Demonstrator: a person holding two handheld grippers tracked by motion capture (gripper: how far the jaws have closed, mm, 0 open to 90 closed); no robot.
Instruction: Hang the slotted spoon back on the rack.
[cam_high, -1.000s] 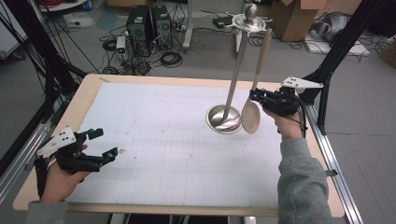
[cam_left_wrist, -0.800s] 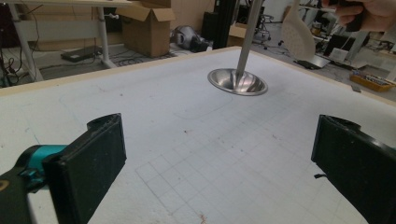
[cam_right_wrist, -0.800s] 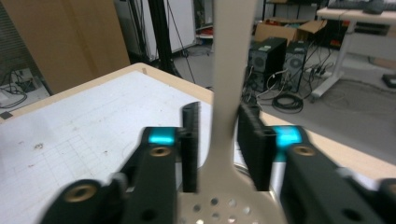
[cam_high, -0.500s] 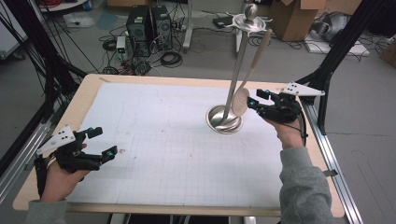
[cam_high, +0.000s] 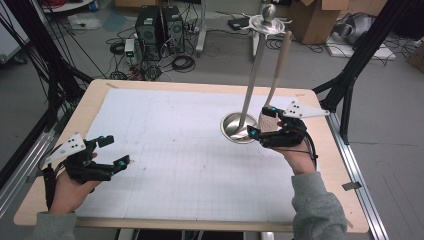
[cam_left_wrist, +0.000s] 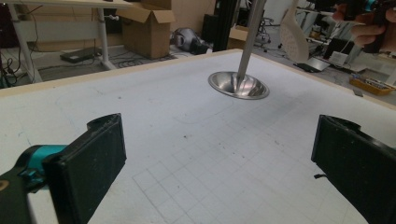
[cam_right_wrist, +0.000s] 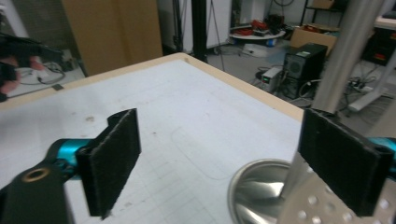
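Observation:
A metal stand with a round dish base (cam_high: 235, 128) and a tall pole (cam_high: 254, 70) rises at the table's right. A perforated skimmer hangs from the stand's top by its wooden handle (cam_high: 280, 60), its head (cam_high: 270, 121) low beside the base. My right gripper (cam_high: 261, 121) is open, its jaws on either side of the skimmer head without closing on it. In the right gripper view the head (cam_right_wrist: 308, 205) sits by the right jaw, next to the base (cam_right_wrist: 257, 191). My left gripper (cam_high: 116, 150) is open and holds nothing at the near left.
White grid paper (cam_high: 175, 145) covers the wooden table. Computer towers (cam_high: 157, 27), cables and cardboard boxes (cam_high: 312, 20) lie on the floor beyond the far edge. Black frame posts (cam_high: 350, 75) stand at the table's right and left.
My right gripper has moved left and nearer, up to the skimmer head, which swung toward the pole and back. The left gripper has stayed put.

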